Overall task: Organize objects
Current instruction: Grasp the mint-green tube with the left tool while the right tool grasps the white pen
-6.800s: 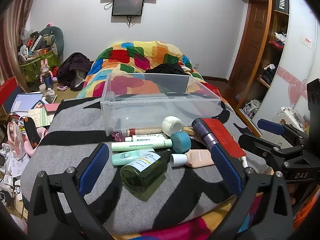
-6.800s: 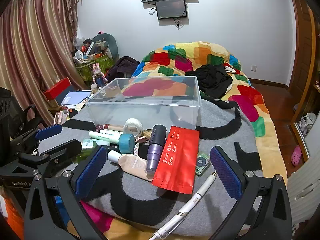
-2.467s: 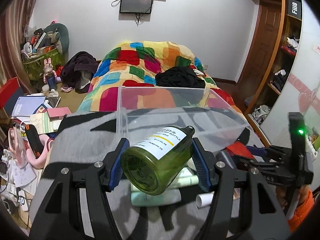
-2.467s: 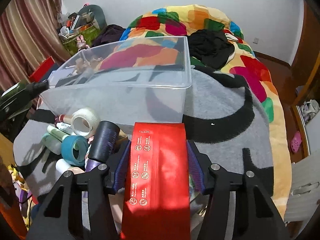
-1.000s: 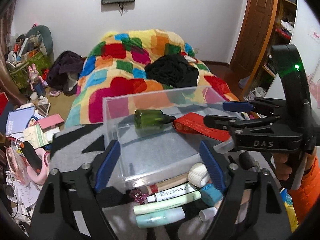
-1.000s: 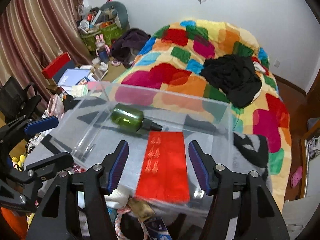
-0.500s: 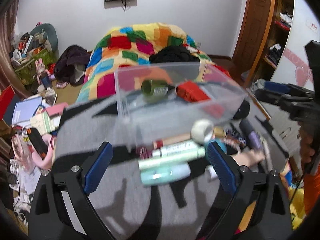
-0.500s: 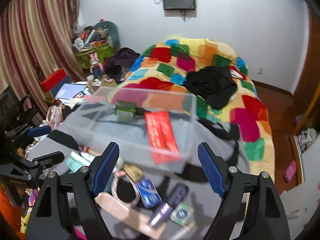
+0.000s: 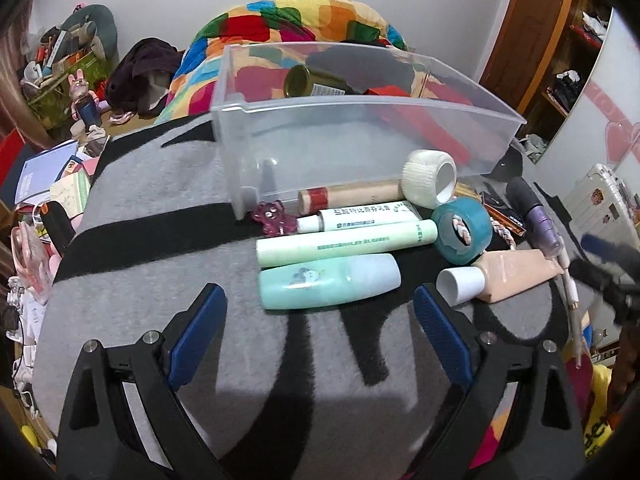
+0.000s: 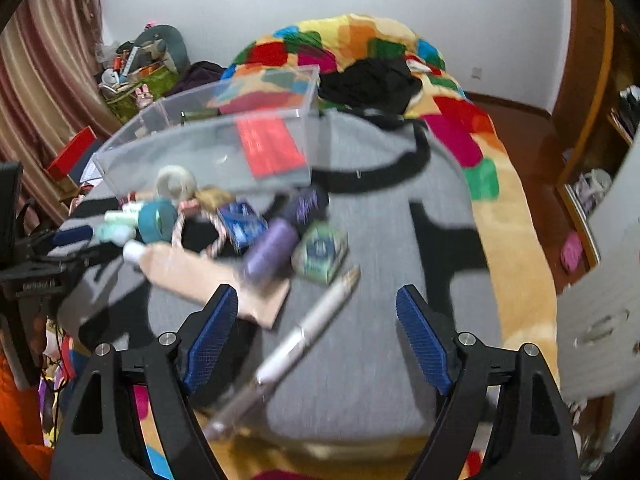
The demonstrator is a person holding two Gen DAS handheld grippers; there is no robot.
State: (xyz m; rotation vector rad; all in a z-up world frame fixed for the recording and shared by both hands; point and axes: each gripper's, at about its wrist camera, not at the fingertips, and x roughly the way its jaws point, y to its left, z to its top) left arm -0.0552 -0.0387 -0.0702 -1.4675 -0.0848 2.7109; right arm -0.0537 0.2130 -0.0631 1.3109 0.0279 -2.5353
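Bed w/ grey-and-black blanket (image 9: pixel 152 280). Clear bin (image 9: pixel 360 136) on blanket, holding green bottle (image 9: pixel 304 80) and red pouch (image 10: pixel 270 146). In front of bin, loose items lie on blanket: mint bottle (image 9: pixel 328 282), pale green tube (image 9: pixel 344 242), beige tube (image 9: pixel 508 274), purple bottle (image 10: pixel 272 250), teal tape roll (image 9: pixel 462 230), white pen (image 10: pixel 304 334). Left gripper (image 9: pixel 320 334) and right gripper (image 10: pixel 316 342): fingers spread wide, holding nothing, both above blanket, near side of items.

One clear bin (image 9: pixel 360 148), two tape rolls (image 9: pixel 429 178), three tubes (image 9: pixel 346 242), one pen (image 10: pixel 304 340)
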